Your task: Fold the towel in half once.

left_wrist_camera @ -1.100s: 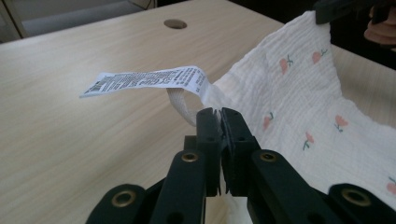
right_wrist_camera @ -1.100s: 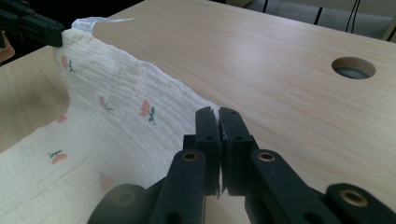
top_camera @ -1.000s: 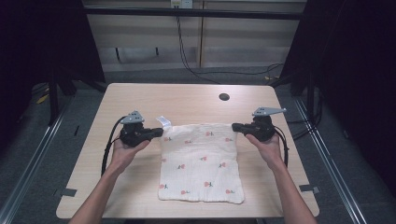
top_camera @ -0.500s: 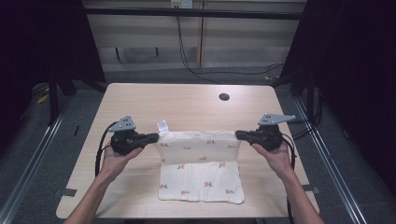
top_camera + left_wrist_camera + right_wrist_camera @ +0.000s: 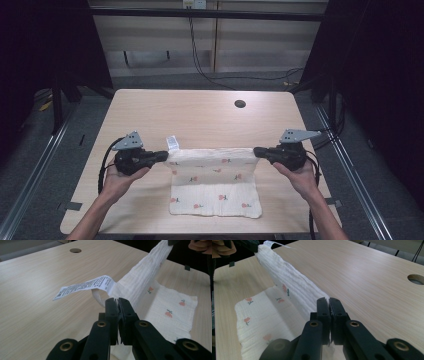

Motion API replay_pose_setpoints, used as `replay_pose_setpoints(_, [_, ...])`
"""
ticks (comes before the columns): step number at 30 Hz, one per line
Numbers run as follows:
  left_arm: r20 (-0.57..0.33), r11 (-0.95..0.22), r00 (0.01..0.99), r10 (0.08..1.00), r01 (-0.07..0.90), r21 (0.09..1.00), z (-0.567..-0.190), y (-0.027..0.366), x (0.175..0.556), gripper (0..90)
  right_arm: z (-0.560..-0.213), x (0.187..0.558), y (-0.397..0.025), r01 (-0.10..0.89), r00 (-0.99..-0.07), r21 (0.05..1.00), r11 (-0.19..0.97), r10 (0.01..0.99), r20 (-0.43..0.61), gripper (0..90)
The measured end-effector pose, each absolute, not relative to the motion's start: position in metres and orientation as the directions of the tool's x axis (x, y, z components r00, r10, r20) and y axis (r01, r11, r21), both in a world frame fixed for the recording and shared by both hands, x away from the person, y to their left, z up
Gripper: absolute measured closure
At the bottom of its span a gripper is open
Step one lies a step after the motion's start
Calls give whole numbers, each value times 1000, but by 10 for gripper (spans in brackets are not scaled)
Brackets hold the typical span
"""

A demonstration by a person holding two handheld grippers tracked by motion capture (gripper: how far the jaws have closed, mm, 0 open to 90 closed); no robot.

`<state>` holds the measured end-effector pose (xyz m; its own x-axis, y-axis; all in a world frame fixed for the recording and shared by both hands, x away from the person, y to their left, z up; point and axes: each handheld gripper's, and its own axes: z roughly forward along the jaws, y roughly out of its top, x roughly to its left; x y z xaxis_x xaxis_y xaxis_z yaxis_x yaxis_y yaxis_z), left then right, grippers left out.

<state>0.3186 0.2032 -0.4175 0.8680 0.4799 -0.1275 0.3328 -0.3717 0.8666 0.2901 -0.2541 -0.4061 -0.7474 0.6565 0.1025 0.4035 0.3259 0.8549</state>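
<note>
Cloth (image 5: pixel 215 182): cream-white, small red fruit print with green stems. Its label (image 5: pixel 85 286): white with black text. Table (image 5: pixel 200 115) light wood grain; both grippers black.

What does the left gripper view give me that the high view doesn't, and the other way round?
Left gripper view alone: the printed lines on the white care label are visible, and the left gripper has its jaws pressed shut on the cloth corner beside that label.

High view alone: both forearms, the near edge of the cloth lying flat, and the whole wooden table.

Shared: the peach-print muslin cloth is stretched between the left gripper and right gripper, far edge lifted, and the table's round cable hole beyond.
</note>
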Motion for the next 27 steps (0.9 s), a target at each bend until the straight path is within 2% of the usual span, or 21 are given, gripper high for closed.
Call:
replay_pose_setpoints(8, [-168,-386,874,457,365,847,-434,199,312,870,-422,279,-253,428,-754,823,373,650,97,875])
replay_pose_setpoints(16, [-141,-386,884,445,331,861,-418,202,301,870,-414,263,-256,417,-760,837,354,640,108,875])
replay_pose_setpoints(23, [-149,-433,903,402,331,838,-434,200,285,870,-423,248,-255,437,-767,818,374,630,122,876])
replay_pose_setpoints(27, [-155,-459,899,409,350,817,-442,204,280,870,-426,241,-255,438,-775,814,381,619,127,875])
